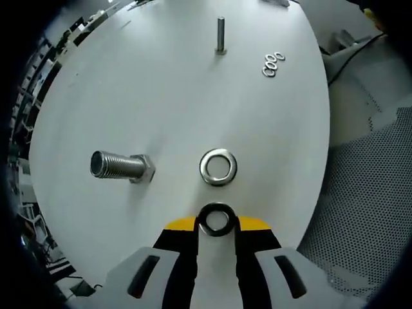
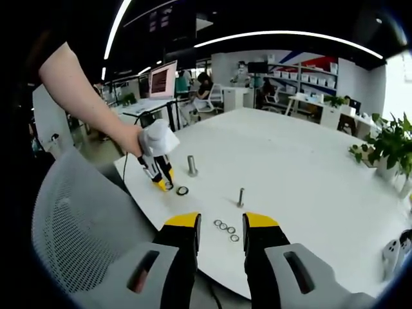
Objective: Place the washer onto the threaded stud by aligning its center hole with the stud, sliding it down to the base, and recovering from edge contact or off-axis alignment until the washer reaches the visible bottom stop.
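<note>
No writing is readable on the plain white surface (image 1: 129, 96), where the left claw (image 1: 217, 220) is clamped on a dark washer (image 1: 217, 219) near the surface edge, beside the thick threaded stud (image 1: 121, 166), while the right claw (image 2: 221, 233) stands apart, holding nothing.

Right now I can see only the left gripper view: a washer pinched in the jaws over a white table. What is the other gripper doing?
Observer: The right gripper is open and empty, at the table edge near the row of small washers.
Operator: That thick bolt looks tipped over. Is it?
Observer: No. In the right gripper view the bolt stands upright.
Operator: Who is holding my gripper?
Observer: A person's hand holds the left gripper, its tips down beside that bolt.
</note>
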A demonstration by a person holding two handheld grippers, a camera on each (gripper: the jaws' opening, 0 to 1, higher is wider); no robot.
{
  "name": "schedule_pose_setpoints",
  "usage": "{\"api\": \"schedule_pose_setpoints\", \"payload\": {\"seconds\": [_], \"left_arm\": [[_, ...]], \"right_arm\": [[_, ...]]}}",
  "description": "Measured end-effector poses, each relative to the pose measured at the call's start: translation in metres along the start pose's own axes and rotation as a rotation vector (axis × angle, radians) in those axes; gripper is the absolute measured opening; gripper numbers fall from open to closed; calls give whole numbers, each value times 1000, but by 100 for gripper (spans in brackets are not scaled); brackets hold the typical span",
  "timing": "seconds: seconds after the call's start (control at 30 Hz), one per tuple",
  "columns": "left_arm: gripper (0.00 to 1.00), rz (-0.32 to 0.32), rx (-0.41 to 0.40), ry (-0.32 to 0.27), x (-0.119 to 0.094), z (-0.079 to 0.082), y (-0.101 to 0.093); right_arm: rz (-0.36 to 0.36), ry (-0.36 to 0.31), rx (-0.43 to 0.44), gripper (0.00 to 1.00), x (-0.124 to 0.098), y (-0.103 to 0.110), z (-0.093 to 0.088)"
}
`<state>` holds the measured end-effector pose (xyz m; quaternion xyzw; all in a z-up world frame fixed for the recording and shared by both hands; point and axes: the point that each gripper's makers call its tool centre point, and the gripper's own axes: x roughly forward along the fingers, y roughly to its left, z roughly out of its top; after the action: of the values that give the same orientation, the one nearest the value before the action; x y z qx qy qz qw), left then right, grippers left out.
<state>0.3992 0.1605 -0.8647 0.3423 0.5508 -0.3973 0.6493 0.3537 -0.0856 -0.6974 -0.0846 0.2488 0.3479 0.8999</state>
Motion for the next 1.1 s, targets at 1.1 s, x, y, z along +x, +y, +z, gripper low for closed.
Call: {"api": "schedule_pose_setpoints", "payload": {"seconds": [1.1], "left_arm": [[19, 128, 64, -151, -65, 51, 48]], "right_arm": [[-5, 6, 2, 28, 0, -2, -1]]}}
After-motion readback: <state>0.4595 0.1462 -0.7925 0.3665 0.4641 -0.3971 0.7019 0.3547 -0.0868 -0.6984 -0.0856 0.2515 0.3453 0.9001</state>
